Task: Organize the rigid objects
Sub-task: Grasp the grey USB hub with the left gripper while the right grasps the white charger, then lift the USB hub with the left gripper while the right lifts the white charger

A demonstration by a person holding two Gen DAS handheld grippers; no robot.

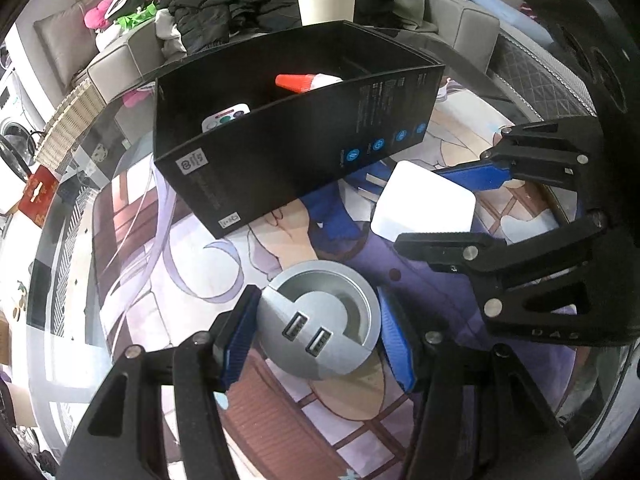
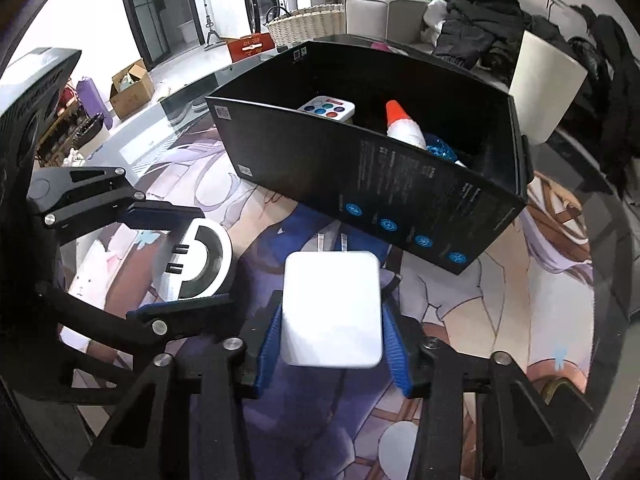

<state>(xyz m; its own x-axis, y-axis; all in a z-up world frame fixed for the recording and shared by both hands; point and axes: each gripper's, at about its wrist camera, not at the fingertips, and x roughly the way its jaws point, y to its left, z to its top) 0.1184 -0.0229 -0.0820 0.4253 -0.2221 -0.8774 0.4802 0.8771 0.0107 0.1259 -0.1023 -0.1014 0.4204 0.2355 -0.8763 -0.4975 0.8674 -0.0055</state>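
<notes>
Glass tabletop point(image 2: 176, 128) under an illustrated mat point(image 1: 160, 320) is carrying a black box point(image 1: 304, 152), its print unreadable. Left gripper point(image 1: 318, 334) is clasping a round USB hub point(image 1: 320, 320); right gripper point(image 2: 332, 332) is pinching a white charger point(image 2: 332, 308) beside the box.

I see even, fairly bright indoor light; the white rectangular plastic charger point(image 2: 331, 309) blows out and blurs slightly, the glass tabletop point(image 1: 60, 240) glares, and fisheye edges bend and darken.
</notes>
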